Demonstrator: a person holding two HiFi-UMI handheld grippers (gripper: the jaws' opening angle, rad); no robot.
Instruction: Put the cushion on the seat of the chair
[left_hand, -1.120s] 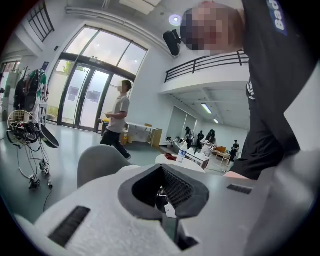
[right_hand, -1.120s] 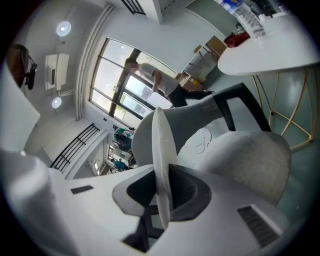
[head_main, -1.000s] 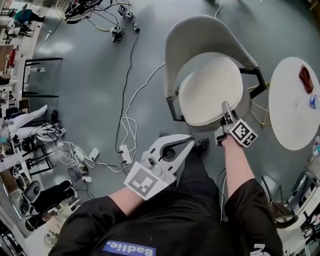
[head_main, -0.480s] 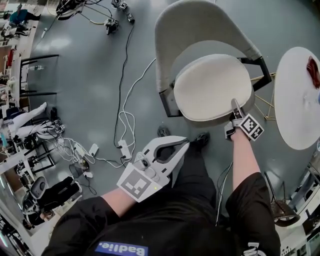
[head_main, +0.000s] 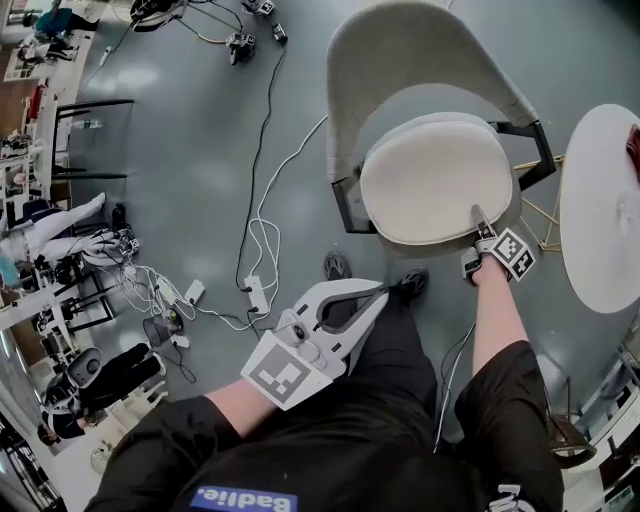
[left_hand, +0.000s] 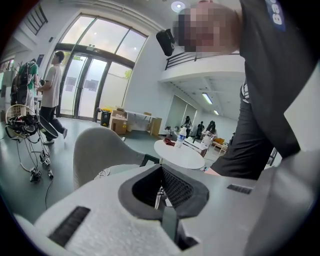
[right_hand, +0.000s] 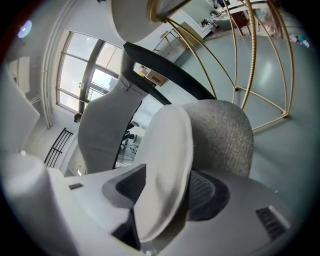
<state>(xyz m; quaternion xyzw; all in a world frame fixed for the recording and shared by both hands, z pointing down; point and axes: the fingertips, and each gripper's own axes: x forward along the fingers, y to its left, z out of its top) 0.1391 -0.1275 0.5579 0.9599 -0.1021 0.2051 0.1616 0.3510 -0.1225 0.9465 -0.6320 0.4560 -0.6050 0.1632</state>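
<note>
A round white cushion (head_main: 435, 178) lies on the grey seat (right_hand: 225, 135) of the grey shell chair (head_main: 410, 50). My right gripper (head_main: 479, 214) is at the cushion's near right edge. In the right gripper view the cushion's rim (right_hand: 167, 150) stands between the jaws, which are opening; it leans on the left pad, with a dark gap at the right pad. My left gripper (head_main: 380, 292) hangs over my lap, short of the chair, its tips together and nothing in them.
A round white table (head_main: 600, 210) on gold wire legs (right_hand: 260, 65) stands close to the chair's right. White cables and a power strip (head_main: 255, 295) trail over the floor at the left. My shoes (head_main: 337, 267) are just before the chair.
The right gripper has sunk with the cushion's near edge, and the cushion now lies flatter on the seat. The left gripper dropped slightly.
</note>
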